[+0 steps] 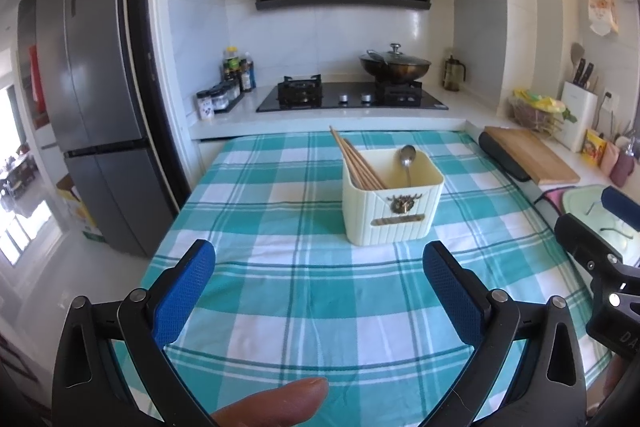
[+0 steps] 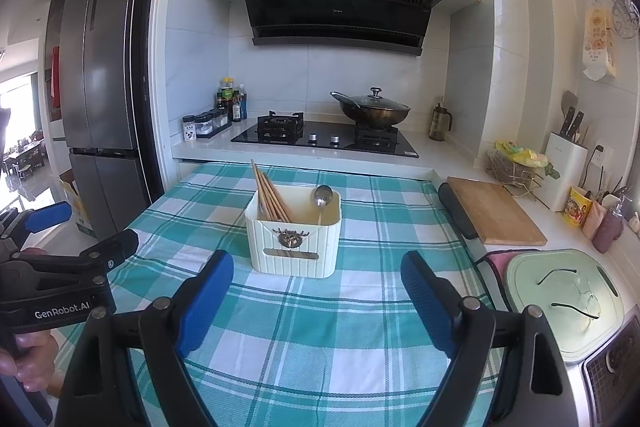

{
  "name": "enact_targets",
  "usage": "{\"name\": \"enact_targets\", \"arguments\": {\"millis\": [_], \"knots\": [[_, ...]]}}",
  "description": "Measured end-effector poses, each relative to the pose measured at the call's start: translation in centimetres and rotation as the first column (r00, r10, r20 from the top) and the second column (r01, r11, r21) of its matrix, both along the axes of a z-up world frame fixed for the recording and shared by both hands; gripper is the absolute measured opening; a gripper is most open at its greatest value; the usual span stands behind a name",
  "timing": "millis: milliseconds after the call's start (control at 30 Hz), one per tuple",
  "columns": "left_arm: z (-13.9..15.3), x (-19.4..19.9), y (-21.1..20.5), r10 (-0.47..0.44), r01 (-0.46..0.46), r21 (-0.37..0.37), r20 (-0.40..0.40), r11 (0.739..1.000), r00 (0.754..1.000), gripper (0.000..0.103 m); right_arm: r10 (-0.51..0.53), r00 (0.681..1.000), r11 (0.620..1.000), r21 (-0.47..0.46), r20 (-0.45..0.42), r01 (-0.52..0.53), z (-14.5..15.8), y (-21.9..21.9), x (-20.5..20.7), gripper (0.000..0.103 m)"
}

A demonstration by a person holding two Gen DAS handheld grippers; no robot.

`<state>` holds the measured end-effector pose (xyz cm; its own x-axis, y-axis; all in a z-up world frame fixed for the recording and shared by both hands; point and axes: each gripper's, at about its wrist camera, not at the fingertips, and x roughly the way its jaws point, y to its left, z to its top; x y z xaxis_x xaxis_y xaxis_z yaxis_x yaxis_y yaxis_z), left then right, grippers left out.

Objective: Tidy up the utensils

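a: field note, left to right. your left gripper (image 1: 319, 281) hangs over the teal checked tablecloth (image 1: 280, 211), jaws spread wide, nothing between the blue pads. a fingertip (image 1: 280, 401) shows at the bottom edge of its view.

b: and the task's things?

a: the cream utensil holder (image 1: 392, 201) stands upright mid-cloth, ahead of both grippers and apart from them. the wooden chopsticks (image 1: 356, 159) lean in its left side, tips poking out over the far-left rim. the metal spoon (image 1: 407, 163) stands in the right side, bowl up. no loose utensil shows on the cloth, so you look done or close to it.

b: right side?

a: your right gripper (image 2: 317, 285) is also released, empty, pointing at the holder.

b: risks?

a: first, the holder looks light and sits on loose cloth; if you nudge its front wall with an open finger it may slide or tip and spill the chopsticks. second, the chopsticks lean far out; catch them going in for the spoon and they could lever out. third, the two grippers sit close side by side, so swinging inward could knock them together. the wooden cutting board (image 2: 494, 213) and pale green lid (image 2: 564, 303) crowd your right edge.
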<state>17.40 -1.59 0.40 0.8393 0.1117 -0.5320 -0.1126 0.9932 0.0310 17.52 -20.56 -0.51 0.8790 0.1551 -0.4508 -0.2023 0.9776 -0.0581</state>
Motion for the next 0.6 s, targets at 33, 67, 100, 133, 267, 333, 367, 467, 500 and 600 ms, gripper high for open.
{"name": "enact_targets", "arguments": {"millis": [33, 67, 100, 133, 267, 333, 367, 467, 500, 600], "knots": [[-0.03, 0.01, -0.03, -0.001, 0.001, -0.001, -0.001, 1.000, 1.000, 0.103, 0.000, 1.000, 1.000, 0.000, 0.000, 0.000, 0.00, -0.02, 0.01, 0.087], [-0.06, 0.02, -0.05, -0.001, 0.001, 0.000, -0.002, 1.000, 1.000, 0.103, 0.000, 1.000, 1.000, 0.000, 0.000, 0.000, 0.01, -0.03, 0.02, 0.087], [-0.06, 0.03, -0.05, -0.001, 0.001, 0.000, -0.002, 1.000, 1.000, 0.103, 0.001, 1.000, 1.000, 0.000, 0.000, -0.001, 0.01, -0.03, 0.02, 0.087], [-0.08, 0.04, -0.06, -0.002, 0.002, 0.000, -0.002, 1.000, 1.000, 0.103, 0.001, 1.000, 1.000, 0.000, 0.000, -0.001, 0.00, -0.04, 0.03, 0.087], [-0.21, 0.04, 0.00, -0.005, 0.005, -0.003, -0.005, 1.000, 1.000, 0.103, 0.000, 1.000, 1.000, 0.000, -0.002, 0.000, 0.00, -0.03, 0.02, 0.087], [-0.26, 0.05, 0.07, -0.005, 0.005, -0.004, -0.005, 1.000, 1.000, 0.103, 0.002, 1.000, 1.000, 0.000, -0.003, -0.002, -0.02, -0.06, 0.07, 0.087], [-0.27, 0.04, 0.08, -0.005, 0.005, -0.005, -0.005, 1.000, 1.000, 0.103, 0.001, 1.000, 1.000, -0.001, -0.003, -0.001, -0.01, -0.08, 0.11, 0.087], [-0.25, 0.04, 0.10, -0.006, 0.006, -0.004, -0.005, 1.000, 1.000, 0.103, 0.003, 1.000, 1.000, 0.002, -0.003, -0.003, -0.01, -0.07, 0.09, 0.087], [-0.24, 0.04, 0.08, -0.005, 0.005, -0.004, -0.005, 1.000, 1.000, 0.103, 0.003, 1.000, 1.000, 0.001, -0.003, -0.003, 0.00, -0.09, 0.09, 0.087], [-0.25, 0.02, 0.08, -0.007, 0.007, -0.005, -0.005, 1.000, 1.000, 0.103, 0.003, 1.000, 1.000, 0.002, -0.002, -0.003, 0.01, -0.06, 0.07, 0.087]]}}
